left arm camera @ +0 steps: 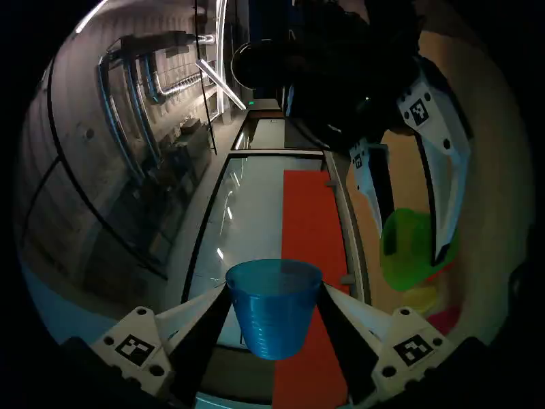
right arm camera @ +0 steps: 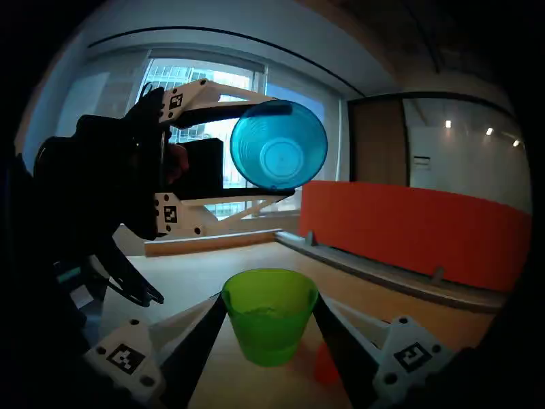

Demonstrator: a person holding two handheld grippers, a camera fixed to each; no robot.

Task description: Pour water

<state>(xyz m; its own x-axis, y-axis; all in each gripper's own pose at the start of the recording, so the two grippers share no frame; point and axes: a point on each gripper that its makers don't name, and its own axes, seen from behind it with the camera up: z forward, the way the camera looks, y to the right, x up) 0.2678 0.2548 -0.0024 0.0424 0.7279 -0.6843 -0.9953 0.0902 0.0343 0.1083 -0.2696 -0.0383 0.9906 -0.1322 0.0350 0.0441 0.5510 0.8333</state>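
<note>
We have the left tool [left arm camera: 274, 290] clamped on the blue cup [left arm camera: 274, 324], with both fingers pressing its sides. The right tool [right arm camera: 270, 300] grips the green cup [right arm camera: 270, 334] the same way, upright above the desk [right arm camera: 197, 273]. Seen from the right tool, the blue cup hangs higher up and just ahead, tipped on its side

You've got the ribbed, see-through blue cup [right arm camera: 278, 144] tipped on its side, high above the upright, see-through green cup [right arm camera: 270, 324], which sits near and low.
</note>
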